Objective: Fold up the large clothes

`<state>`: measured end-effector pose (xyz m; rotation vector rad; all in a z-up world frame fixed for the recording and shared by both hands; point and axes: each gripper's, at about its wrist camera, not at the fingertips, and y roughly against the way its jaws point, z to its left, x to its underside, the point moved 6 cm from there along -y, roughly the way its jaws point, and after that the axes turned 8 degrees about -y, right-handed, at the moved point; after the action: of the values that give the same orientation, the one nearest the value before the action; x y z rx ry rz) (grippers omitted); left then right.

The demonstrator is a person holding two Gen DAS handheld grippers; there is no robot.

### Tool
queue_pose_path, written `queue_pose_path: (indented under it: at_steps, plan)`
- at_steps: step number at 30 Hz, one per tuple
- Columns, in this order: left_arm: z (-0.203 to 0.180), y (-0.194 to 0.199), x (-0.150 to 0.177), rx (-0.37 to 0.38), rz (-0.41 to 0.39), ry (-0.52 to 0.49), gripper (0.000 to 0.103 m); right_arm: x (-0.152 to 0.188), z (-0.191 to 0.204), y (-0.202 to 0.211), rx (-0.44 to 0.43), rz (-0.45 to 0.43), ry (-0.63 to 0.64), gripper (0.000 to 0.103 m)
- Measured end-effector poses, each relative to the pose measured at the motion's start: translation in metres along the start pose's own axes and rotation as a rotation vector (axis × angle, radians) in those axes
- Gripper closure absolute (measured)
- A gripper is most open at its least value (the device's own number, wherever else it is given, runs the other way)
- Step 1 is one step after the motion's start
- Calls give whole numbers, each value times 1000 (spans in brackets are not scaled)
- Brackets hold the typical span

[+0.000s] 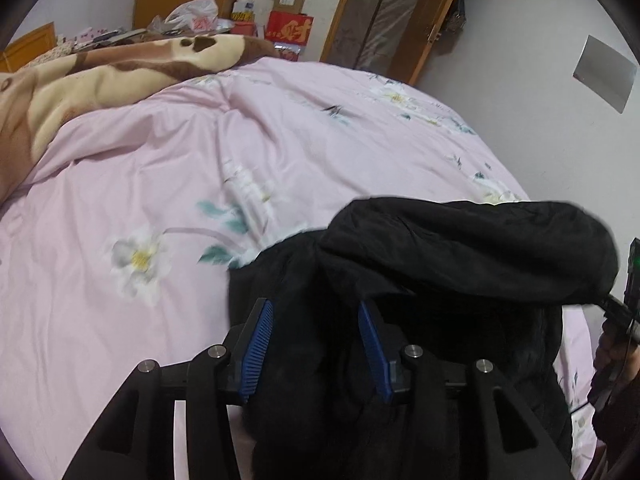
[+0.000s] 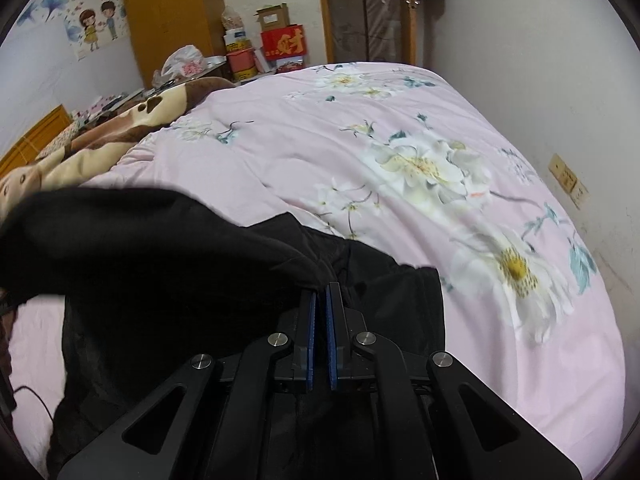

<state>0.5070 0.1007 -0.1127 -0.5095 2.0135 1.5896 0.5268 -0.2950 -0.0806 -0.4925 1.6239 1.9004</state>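
Observation:
A large black garment lies on the near part of a pink flowered bed cover. One fold of it is lifted and stretches across to the right. My left gripper is open, its blue pads apart over the dark cloth, which lies between and below them without being pinched. In the right wrist view my right gripper is shut on an edge of the black garment, and the raised fold runs off to the left. The right gripper also shows at the right edge of the left wrist view, gripping that fold.
A brown and cream blanket is bunched at the far left of the bed. Beyond the bed are a red box, cartons, a plastic bag and a wooden door. A wall runs along the right side of the bed cover.

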Motion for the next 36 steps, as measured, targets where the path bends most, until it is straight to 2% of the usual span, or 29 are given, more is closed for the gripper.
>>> queue_pose_path:
  at_steps: [6, 9, 11, 12, 13, 15, 18, 24, 27, 29, 30, 31, 32, 34, 36]
  plan:
    - [8, 23, 19, 0, -2, 13, 57, 17, -11, 19, 39, -16, 0, 101]
    - [2, 29, 20, 29, -15, 18, 51, 26, 4, 37, -23, -24, 32, 99]
    - [-4, 33, 19, 55, -28, 32, 45, 35, 24, 51, -78, -36, 94, 87]
    - [-6, 33, 18, 62, -29, 38, 43, 42, 43, 61, -132, -47, 150, 76]
    - [-7, 33, 17, 57, -33, 39, 39, 50, 58, 67, -170, -50, 200, 59]
    - [-11, 31, 14, 66, -35, 41, 38, 66, 90, 74, -222, -51, 304, 40]
    - [-18, 25, 10, 115, -13, 76, 35, 98, 137, 71, -265, -48, 493, 38]
    - [-26, 20, -2, 130, -22, 80, 30, 139, 191, 36, -153, -67, 780, 32]
    - [-29, 17, -8, 131, -23, 74, 28, 149, 202, 15, -46, -84, 911, 32]
    - [-31, 14, -11, 141, -20, 64, 25, 147, 203, 2, 18, -60, 921, 33]
    - [-33, 12, -12, 141, -9, 52, 24, 143, 202, -2, 45, -70, 915, 49]
    - [-36, 11, -14, 143, -1, 40, 23, 137, 202, -3, 60, -80, 892, 80]
    - [-37, 10, -15, 144, -1, 33, 23, 133, 201, -3, 67, -74, 863, 92]
    - [-38, 10, -18, 153, -5, 37, 23, 115, 194, 3, 59, -67, 763, 98]
    - [-40, 14, -21, 191, -25, 50, 23, 96, 191, 17, 25, -94, 687, 99]
